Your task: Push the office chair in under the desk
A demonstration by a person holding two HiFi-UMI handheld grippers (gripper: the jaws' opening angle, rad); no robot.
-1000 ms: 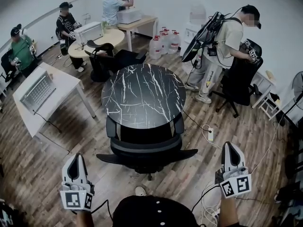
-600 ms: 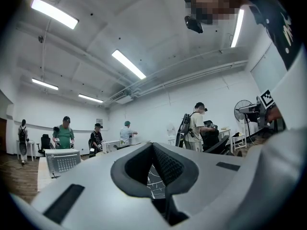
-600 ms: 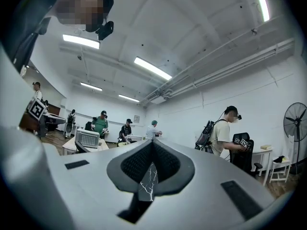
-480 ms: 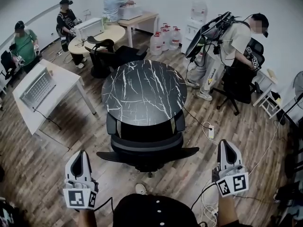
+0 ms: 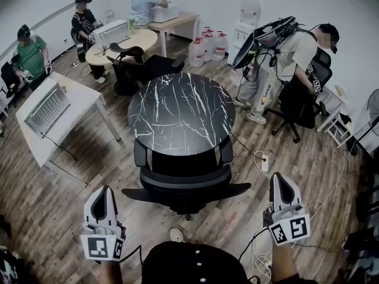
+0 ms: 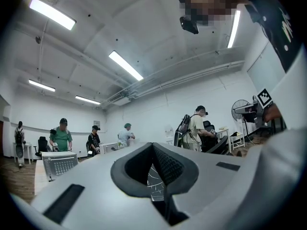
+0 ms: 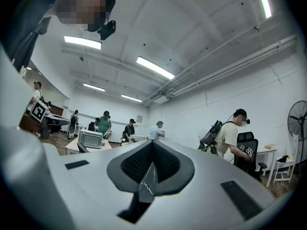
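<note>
A black office chair (image 5: 185, 185) stands with its seat under the round black marble-top table (image 5: 180, 108) and its backrest close to the table's near edge. My left gripper (image 5: 106, 190) hangs shut to the chair's near left, clear of it. My right gripper (image 5: 278, 177) is shut to the near right, also apart from the chair. In the left gripper view the jaws of the left gripper (image 6: 152, 145) meet with nothing between them. The right gripper view shows the right gripper (image 7: 152, 143) the same way. A sliver of the marble top (image 7: 145, 183) shows below the pads.
A power strip (image 5: 263, 167) with cables lies on the wood floor right of the chair. A white desk (image 5: 50, 108) stands at the left. A person with a backpack (image 5: 284, 52) stands by another black chair (image 5: 302, 99) at the right. Several people work at the back.
My right gripper has drifted a little inward toward the chair. The left gripper has barely shifted. The chair keeps its place at the table.
</note>
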